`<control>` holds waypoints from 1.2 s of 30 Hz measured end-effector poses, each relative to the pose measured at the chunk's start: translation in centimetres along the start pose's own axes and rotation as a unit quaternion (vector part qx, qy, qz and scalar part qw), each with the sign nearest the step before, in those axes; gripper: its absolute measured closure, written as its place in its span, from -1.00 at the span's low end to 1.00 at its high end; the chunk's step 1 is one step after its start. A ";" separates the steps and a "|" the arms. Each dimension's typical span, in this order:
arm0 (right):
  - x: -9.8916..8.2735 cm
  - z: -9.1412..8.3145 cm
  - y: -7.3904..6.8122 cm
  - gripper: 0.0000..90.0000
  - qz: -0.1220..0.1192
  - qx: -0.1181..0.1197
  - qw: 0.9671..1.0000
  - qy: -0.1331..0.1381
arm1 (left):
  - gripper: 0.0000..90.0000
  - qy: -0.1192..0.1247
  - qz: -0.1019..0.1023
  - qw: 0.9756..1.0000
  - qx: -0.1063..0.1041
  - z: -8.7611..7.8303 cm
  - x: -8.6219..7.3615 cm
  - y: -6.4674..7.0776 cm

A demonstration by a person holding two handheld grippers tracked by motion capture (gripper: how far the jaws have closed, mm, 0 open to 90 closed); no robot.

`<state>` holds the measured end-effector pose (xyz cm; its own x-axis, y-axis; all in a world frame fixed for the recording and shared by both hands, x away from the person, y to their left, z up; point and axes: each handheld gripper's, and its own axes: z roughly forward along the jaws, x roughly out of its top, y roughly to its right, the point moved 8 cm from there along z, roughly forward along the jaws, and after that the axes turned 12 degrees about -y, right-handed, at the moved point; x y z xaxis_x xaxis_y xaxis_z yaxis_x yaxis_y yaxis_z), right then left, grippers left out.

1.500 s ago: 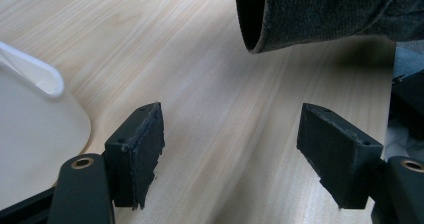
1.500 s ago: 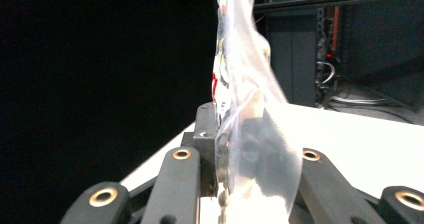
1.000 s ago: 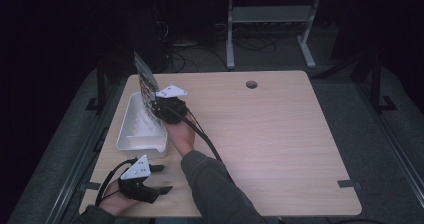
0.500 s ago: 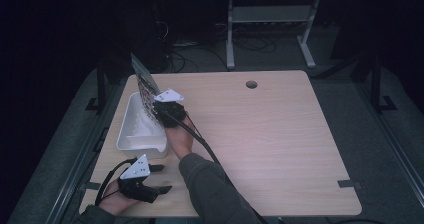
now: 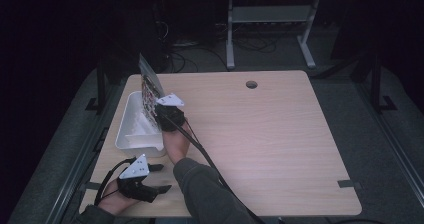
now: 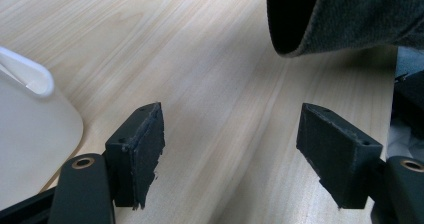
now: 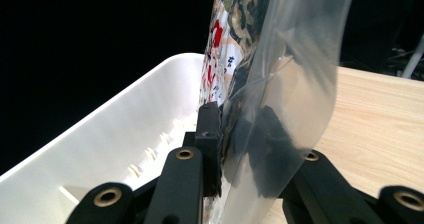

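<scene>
The right claw (image 7: 240,149), its jaws just closing, pinches a printed plastic packet (image 7: 260,69) upright over the white bin (image 5: 135,126); that slick film could slip free. Left claw (image 6: 232,154) rests released on the tabletop (image 5: 280,134)

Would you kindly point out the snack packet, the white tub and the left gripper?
snack packet (image 7: 235,44), right gripper view, printed front.
white tub (image 5: 131,115), high view, left wall.
left gripper (image 6: 227,151), left gripper view, midway between its open jaws.

Overhead light falls evenly on the wooden table (image 5: 260,134) while the surrounding room sinks into near-black. Glare sheens the clear bag (image 7: 290,84), whose nearest folds blur softly.
</scene>
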<state>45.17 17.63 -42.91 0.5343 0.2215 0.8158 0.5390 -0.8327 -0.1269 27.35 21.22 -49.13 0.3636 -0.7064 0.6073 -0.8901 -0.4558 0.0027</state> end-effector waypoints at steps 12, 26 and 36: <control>0.2 -0.2 0.8 0.26 -0.004 0.056 0.998 -0.011 | -0.41 -0.001 0.003 1.000 0.000 0.1 0.0 0.0; 0.1 -1.6 1.8 -0.07 -0.012 0.102 0.995 -0.012 | -0.41 -0.005 0.009 1.000 0.002 0.3 0.1 0.1; -0.2 -3.2 2.9 -0.13 -0.021 0.129 0.991 -0.013 | -0.41 -0.006 0.011 1.000 0.002 0.4 0.2 0.2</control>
<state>44.53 13.51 -41.65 0.5231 0.2680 0.8090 0.7069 -0.6667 -0.2362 27.38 20.79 -49.38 0.3478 -0.7230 0.5969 -0.8966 -0.4425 -0.0135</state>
